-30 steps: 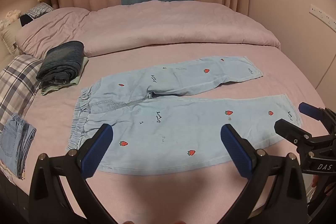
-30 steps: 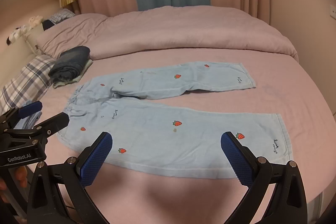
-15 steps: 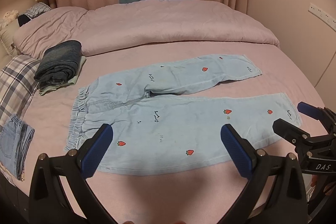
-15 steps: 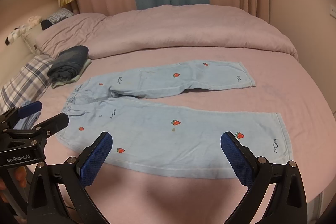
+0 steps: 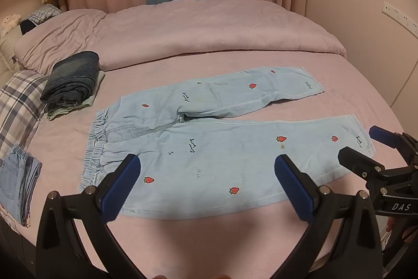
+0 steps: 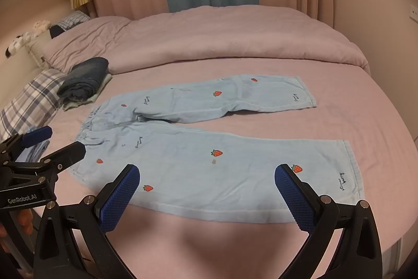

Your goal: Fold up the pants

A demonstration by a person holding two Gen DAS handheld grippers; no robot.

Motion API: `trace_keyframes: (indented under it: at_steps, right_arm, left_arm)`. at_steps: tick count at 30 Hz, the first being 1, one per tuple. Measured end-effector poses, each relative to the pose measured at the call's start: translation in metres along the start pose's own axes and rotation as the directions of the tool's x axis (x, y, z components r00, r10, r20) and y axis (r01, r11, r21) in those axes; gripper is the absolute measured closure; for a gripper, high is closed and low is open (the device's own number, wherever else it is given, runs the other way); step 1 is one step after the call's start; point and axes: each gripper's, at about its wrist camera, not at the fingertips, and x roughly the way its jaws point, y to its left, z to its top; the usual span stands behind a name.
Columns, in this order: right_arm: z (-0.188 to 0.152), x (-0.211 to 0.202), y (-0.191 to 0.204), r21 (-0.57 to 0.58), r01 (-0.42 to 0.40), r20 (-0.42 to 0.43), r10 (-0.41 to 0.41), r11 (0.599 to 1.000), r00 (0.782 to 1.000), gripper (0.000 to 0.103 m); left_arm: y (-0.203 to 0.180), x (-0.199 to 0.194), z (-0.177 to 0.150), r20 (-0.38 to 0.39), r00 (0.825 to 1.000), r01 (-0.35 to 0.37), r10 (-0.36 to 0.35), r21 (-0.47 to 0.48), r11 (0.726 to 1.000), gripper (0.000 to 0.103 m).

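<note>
- Your left wrist view alone shows a folded light denim piece lying at the bed's left edge on the plaid pillow, and a wall socket strip at far right. Your right wrist view alone shows soft toys on the ledge at far left.
- Both views show the stack of folded dark jeans just beyond the waistband, near the rolled pink duvet.
- The pants lie flat on the pink bed sheet, unfolded. Their long axis runs left to right: elastic waistband at the left, cuffs at the right. The far leg angles away from the near one, so the legs spread in a V.
- Your left gripper hovers above the near leg with its blue pads spread wide and nothing between them. Your right gripper is likewise wide apart and empty, above the near leg's hem side.
- Against the frame a second ago, the pants lie as they did. Both cameras have shifted only slightly, and the fingers are as widely spread as before.
</note>
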Motion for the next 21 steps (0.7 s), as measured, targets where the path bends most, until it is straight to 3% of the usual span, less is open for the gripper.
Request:
trace_keyframes:
  at_steps: [21]
  right_arm:
    - [-0.0003, 0.0017, -0.0004, -0.001, 0.001, -0.003, -0.001, 1.000, 1.000, 0.000]
  left_arm:
    - [-0.0021, 0.0014, -0.0001, -0.011, 1.000, 0.018, -0.018, -0.015, 1.000, 0.000]
